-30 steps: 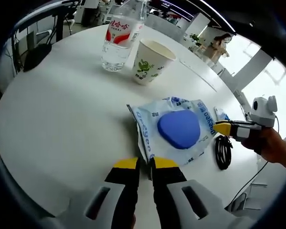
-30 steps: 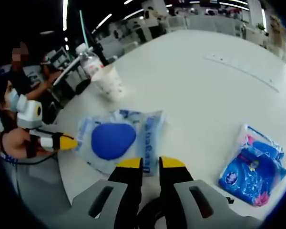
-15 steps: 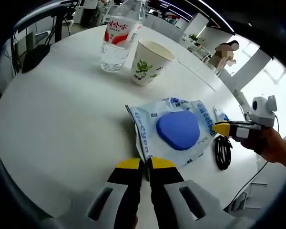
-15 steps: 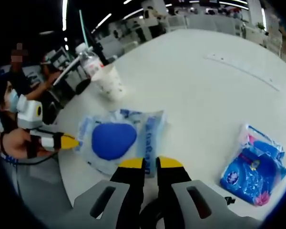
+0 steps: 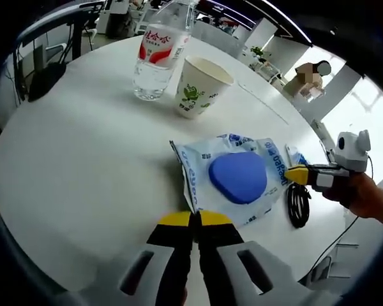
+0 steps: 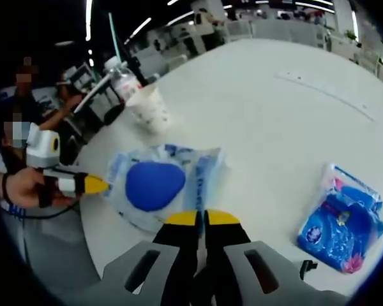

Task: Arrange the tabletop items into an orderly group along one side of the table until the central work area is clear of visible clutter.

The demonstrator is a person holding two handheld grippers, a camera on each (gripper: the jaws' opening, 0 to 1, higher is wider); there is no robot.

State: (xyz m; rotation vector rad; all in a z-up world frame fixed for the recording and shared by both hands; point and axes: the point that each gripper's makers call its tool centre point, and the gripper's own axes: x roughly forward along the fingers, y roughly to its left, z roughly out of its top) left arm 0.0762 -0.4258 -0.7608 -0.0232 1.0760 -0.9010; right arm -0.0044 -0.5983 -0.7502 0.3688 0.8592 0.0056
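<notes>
Yellow-tipped jaws of the left hand-held gripper (image 5: pixel 193 218) and right hand-held gripper (image 6: pixel 202 218) were clenched on opposite edges of the clear plastic bag with blue pad (image 5: pixel 233 176) on the round white table (image 5: pixel 83 153).

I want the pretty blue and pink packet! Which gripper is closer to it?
The right gripper. The blue and pink packet lies just off to its side on the table. The left gripper sits beyond the clear bag, far from it.
</notes>
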